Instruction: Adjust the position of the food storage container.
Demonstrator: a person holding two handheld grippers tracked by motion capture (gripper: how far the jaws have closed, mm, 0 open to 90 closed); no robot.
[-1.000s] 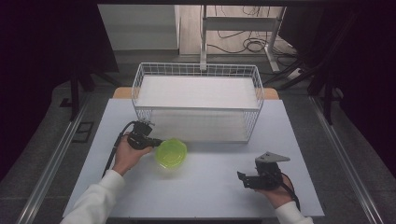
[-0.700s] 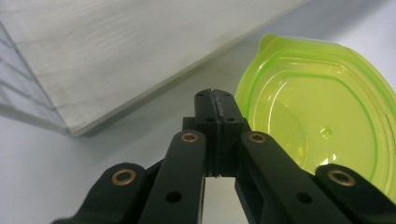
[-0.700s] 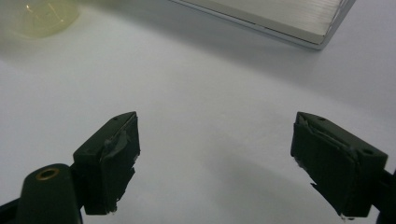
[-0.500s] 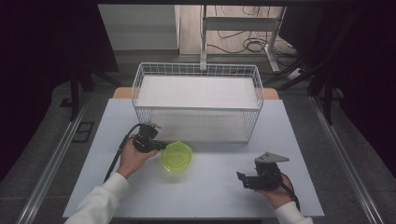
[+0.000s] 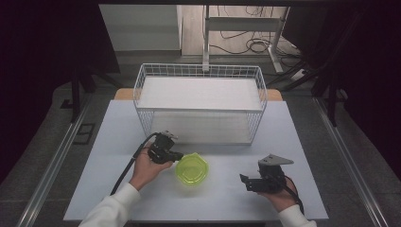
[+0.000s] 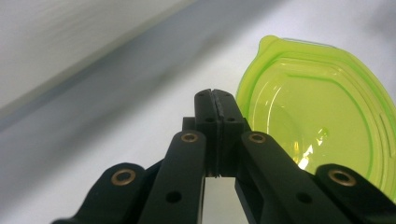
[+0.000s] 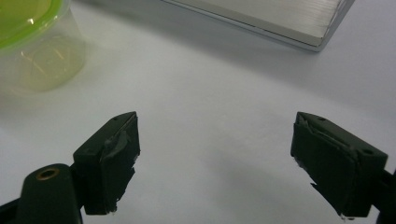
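Left tongs [image 5: 178, 155], jaws together, touch the tub [image 5: 191, 170] rim on the bench [image 5: 302, 142]. Right tongs [image 5: 244, 180] wait apart. Push low and slowly to avoid tipping.

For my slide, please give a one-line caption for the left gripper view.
Left gripper, jaws closed and holding nothing, beside a green-lidded container on the white table.

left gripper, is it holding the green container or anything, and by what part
Nothing is held. The left gripper has its fingers pressed shut on themselves, beside the rim of the green-lidded container. The right gripper is open over bare table.
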